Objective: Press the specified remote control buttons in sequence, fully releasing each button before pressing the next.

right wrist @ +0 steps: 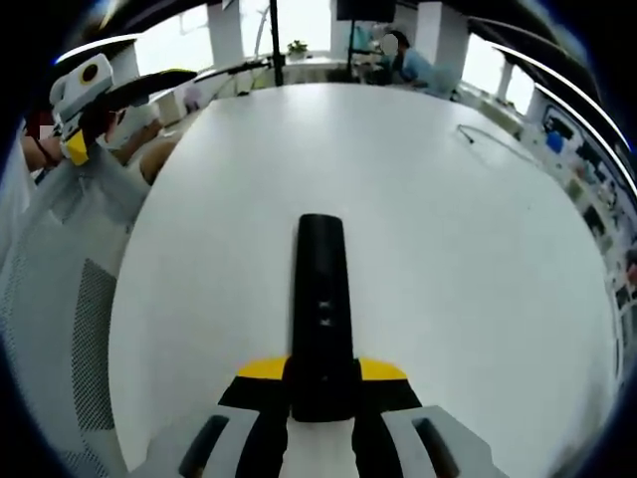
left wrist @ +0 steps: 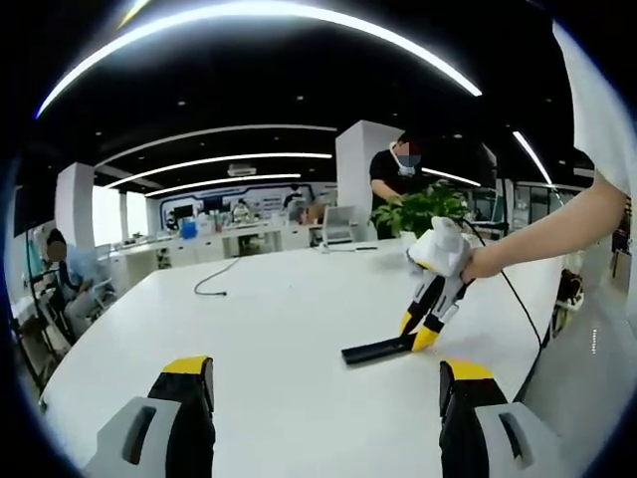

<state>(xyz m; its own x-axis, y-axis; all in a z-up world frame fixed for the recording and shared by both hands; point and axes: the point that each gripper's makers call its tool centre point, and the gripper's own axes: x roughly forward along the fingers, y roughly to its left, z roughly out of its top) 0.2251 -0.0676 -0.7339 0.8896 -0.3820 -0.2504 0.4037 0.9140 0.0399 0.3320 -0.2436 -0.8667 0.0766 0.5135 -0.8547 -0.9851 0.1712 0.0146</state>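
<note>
Remote control, long, slim, black plastic: lay flat on the white oval table, its near end clamped between the two yellow-tipped jaws of my right gripper, its far end pointing away across the tabletop. Small pale marks showed midway along its upper face; I could not tell which buttons they were.

Same remote, in the left gripper view: a dark bar on the table, with my right gripper angled down onto one end of it, held by my hand with the forearm reaching in from the right.

Left gripper, black jaws with yellow tips: jaws stood wide apart, nothing between them, well short of the remote. In the right gripper view it appeared at the far left, beside the table edge.

Thin dark cable: lay loose on the far part of the table, well apart from the remote.

Potted green plant: stood beyond the table's far edge.

Standing person in a dark top: behind the plant, by a white column.

Seated person: at the left, beside the table.
</note>
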